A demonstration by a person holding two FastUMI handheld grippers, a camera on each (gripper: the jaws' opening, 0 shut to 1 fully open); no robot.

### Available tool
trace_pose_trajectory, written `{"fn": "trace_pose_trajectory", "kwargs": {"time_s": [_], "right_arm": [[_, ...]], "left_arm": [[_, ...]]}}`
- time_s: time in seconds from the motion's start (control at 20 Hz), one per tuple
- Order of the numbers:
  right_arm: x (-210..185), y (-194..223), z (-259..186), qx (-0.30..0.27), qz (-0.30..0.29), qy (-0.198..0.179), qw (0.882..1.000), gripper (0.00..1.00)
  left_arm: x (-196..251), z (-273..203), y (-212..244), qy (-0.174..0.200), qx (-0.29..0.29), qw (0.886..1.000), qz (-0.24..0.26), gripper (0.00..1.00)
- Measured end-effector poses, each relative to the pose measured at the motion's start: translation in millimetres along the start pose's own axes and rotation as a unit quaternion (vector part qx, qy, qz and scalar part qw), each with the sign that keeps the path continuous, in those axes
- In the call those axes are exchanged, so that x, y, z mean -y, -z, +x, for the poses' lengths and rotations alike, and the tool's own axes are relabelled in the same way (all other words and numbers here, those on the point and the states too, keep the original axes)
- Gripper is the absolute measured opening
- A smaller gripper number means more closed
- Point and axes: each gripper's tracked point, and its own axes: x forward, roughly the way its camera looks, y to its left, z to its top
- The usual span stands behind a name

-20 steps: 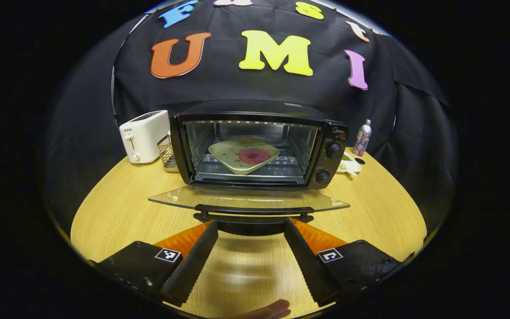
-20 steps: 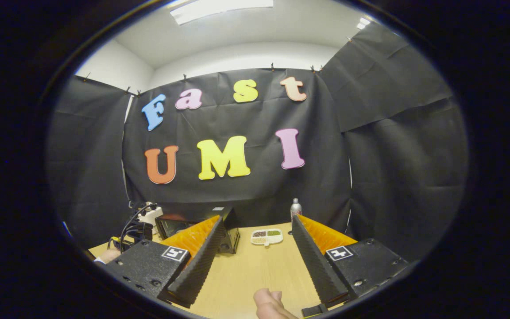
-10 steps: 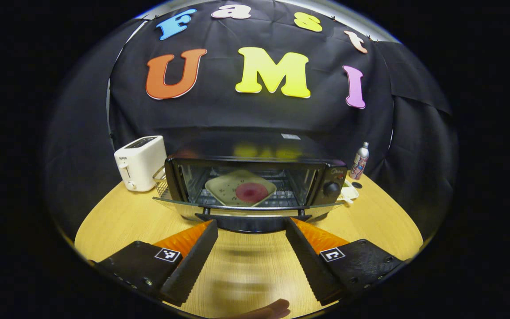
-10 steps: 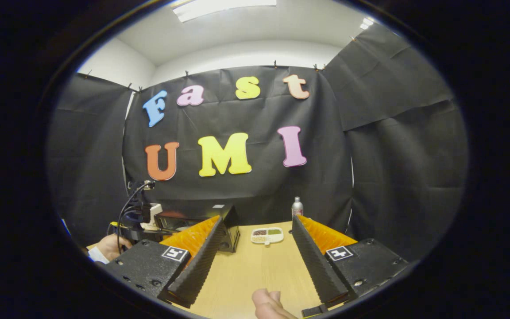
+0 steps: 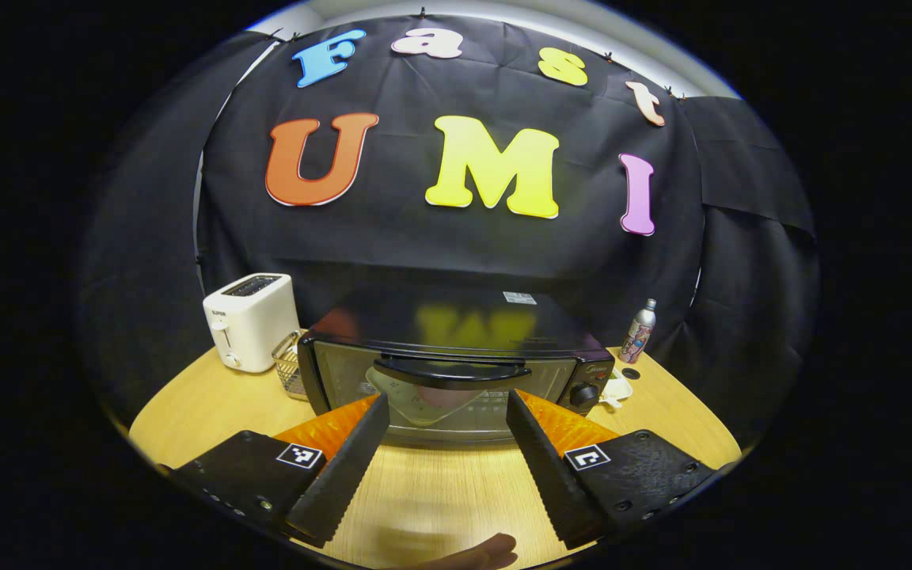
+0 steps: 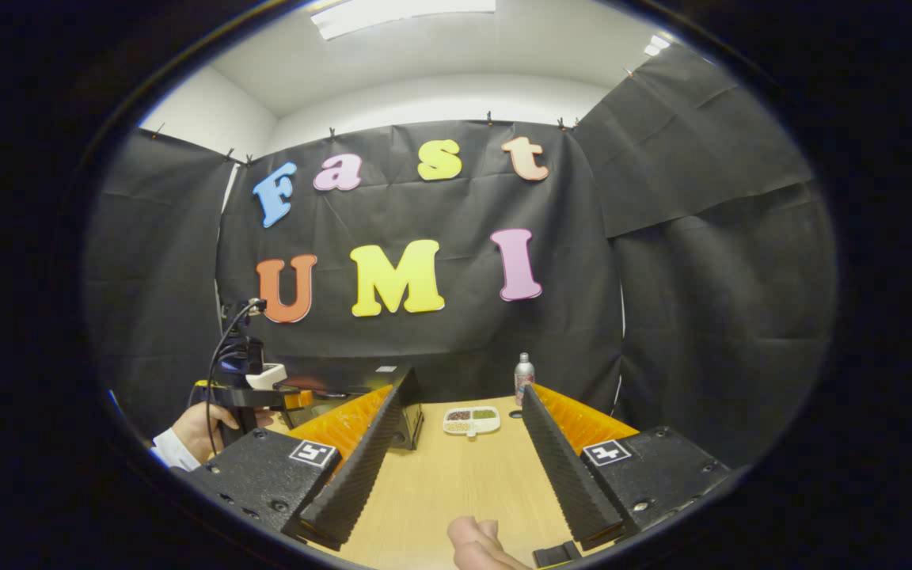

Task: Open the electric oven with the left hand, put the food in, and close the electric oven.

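In the left gripper view, the black electric oven [image 5: 456, 372] with a glass door stands toward the far edge of the round light-wood table [image 5: 187, 396], its door almost upright and its curved black door handle [image 5: 452, 370] across the top of the glass. Through the glass, a pale square plate [image 5: 424, 400] with a reddish piece of food [image 5: 440, 393] on it sits on the rack inside. The left gripper [image 5: 444, 459] has its two fingers spread wide apart with nothing between them; the tips sit just in front of the lower part of the door, one on each side of the handle, and whether they touch the glass cannot be told. A white two-slot toaster [image 5: 250, 321] stands near the table's far left edge, with a small wire basket [image 5: 291, 372] between it and the oven. By the far right edge stands a slim metal spray can [image 5: 636, 332], and a white divided dish [image 5: 610, 388] lies just beside the oven's knobs [image 5: 583, 396].

The right gripper view looks from farther right and higher, taking in the white ceiling with its light panel [image 6: 400, 16]. The right gripper [image 6: 456, 467] is also held with its fingers wide apart and empty, over bare table. At the left of this view a person's hand [image 6: 203, 427] with a white cuff holds the other gripper at the oven, whose dark right corner [image 6: 408, 412] shows behind the finger. Here the divided dish [image 6: 472, 419] shows its fillings of brown, green and pale grains, with the can [image 6: 524, 376] behind it. A fingertip [image 6: 476, 542] shows at the bottom edge.
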Motion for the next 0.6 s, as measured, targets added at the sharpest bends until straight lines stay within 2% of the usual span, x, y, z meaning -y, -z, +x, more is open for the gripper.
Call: {"fn": "trace_pose_trajectory", "kwargs": {"time_s": [0.5,0.6], "right_arm": [[-2.8,-23.3,-25.4,0.023,0.006,0.009,1.0,0.98],[-5.2,-29.5,-31.5,0.03,0.006,0.011,0.999,0.95]], "left_arm": [[-4.2,-126.2,-78.1,-0.035,0.09,0.994,0.055,0.95],[1.5,-159.3,-90.8,-0.036,0.11,0.991,0.062,0.95]]}}
